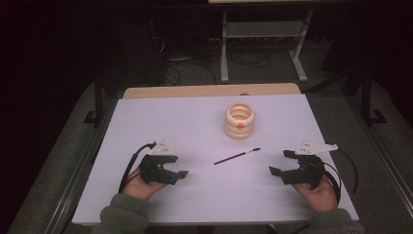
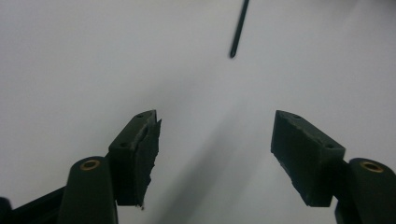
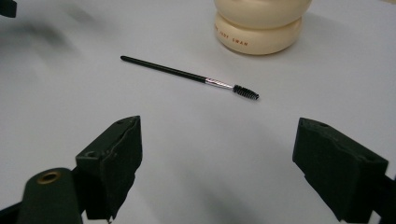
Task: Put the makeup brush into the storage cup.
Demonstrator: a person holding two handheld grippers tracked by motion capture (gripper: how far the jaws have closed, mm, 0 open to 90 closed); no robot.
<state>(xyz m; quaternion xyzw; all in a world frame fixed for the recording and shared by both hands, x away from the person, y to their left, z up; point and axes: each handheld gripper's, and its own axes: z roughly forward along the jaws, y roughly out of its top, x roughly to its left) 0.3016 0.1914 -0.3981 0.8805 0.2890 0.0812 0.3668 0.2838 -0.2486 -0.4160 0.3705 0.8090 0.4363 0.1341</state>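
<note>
A thin black brush (image 1: pixel 237 156) with a small bristled tip lies flat on the white board, between my two grippers. Behind it stands a cream ribbed holder (image 1: pixel 239 120) with an orange mark on its side. My left gripper (image 1: pixel 178 166) rests low at the board's left, open and empty, pointing toward the brush's plain end (image 2: pixel 238 30); its jaws (image 2: pixel 215 116) stand apart over bare board. My right gripper (image 1: pixel 279 162) sits at the right, open and empty. In its own view the jaws (image 3: pixel 218 123) stand wide, with the brush (image 3: pixel 187 74) and the holder (image 3: pixel 259 28) ahead.
The white board (image 1: pixel 146 126) covers a wooden table whose far edge (image 1: pixel 209 90) shows at the back. Beyond it are a dark floor with cables and a grey metal stand (image 1: pixel 263 29). Bare board lies around the brush and in front of both hands.
</note>
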